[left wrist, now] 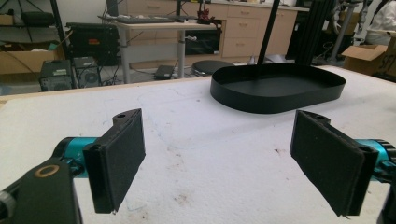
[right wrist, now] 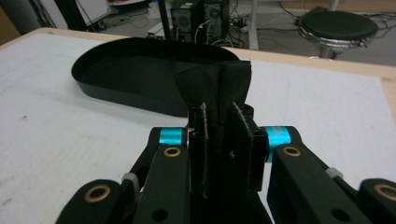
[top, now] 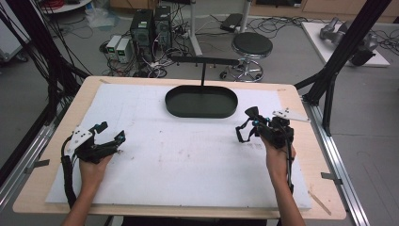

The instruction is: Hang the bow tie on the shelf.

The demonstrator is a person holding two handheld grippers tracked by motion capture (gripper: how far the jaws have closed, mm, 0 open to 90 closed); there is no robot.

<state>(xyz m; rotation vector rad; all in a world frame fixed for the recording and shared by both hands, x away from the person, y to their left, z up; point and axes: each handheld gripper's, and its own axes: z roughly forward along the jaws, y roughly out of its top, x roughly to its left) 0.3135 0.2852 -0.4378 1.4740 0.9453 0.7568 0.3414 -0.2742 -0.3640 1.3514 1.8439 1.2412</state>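
In the high view, the left tongs (top: 112, 133) are resting at about eight o'clock on the white sheet (top: 188, 160) covering the desk (top: 42, 188), their jaws spreading wide with nothing between them. The right tongs (top: 248, 123) are sitting at about three o'clock, pinching a small black cloth (top: 243, 133) that is hanging above the sheet, just off the four o'clock end of the black oval tray (top: 201, 102). In the left gripper view, the left tongs (left wrist: 217, 163) are gaping wide over the bare sheet, with the tray (left wrist: 280, 86) lying toward one o'clock. In the right gripper view, the right tongs (right wrist: 224, 140) are standing narrow, clamping the black cloth (right wrist: 215, 84), which is fanning up above the pads (right wrist: 245, 144); the tray (right wrist: 130, 70) is lying beyond at eleven o'clock.
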